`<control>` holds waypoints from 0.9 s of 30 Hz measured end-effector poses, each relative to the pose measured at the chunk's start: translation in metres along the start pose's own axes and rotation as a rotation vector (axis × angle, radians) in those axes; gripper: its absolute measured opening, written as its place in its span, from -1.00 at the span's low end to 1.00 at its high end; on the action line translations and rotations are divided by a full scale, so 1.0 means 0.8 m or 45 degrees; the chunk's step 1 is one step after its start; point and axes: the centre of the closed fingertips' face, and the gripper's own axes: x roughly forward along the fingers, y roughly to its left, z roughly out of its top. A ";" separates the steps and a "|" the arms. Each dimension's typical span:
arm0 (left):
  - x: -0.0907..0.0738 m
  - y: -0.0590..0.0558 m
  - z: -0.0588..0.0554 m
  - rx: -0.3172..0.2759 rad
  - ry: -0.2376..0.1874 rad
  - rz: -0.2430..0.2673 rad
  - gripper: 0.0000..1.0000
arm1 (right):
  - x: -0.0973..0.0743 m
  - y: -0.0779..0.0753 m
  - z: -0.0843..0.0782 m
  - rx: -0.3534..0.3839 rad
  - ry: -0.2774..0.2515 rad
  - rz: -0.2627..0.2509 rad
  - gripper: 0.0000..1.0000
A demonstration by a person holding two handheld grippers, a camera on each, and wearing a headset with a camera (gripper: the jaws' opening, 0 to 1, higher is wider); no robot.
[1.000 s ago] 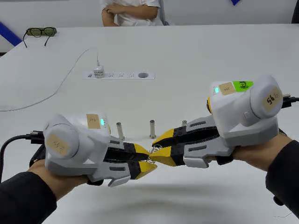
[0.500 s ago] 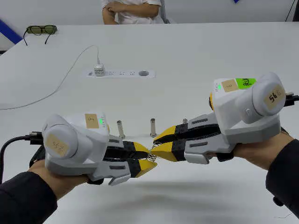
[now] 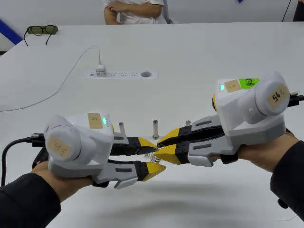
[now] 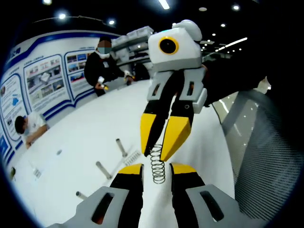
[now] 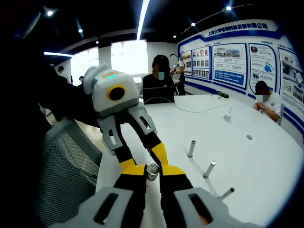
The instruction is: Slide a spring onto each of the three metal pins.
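Item one, left gripper (image 3: 158, 156): my left hand (image 3: 64, 183) grips it from below, nose pointing right, jaws spread wide apart.
Item two, right gripper (image 3: 157, 147): my right hand (image 3: 266, 154) carries it a little higher, nose pointing left, jaws pinched on one end of a spring (image 4: 157, 166).
Tips of both meet nose to nose.
Forearms: dark sleeves (image 3: 21, 204), entering from the lower corners.

White table (image 3: 213, 57): pins (image 3: 155, 129), power strip (image 3: 118, 75), seemingly glasses (image 3: 42, 31).
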 end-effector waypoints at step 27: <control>-0.004 -0.001 0.007 -0.024 -0.051 -0.001 -0.80 | -0.006 0.002 0.010 -0.015 -0.021 -0.018 -0.75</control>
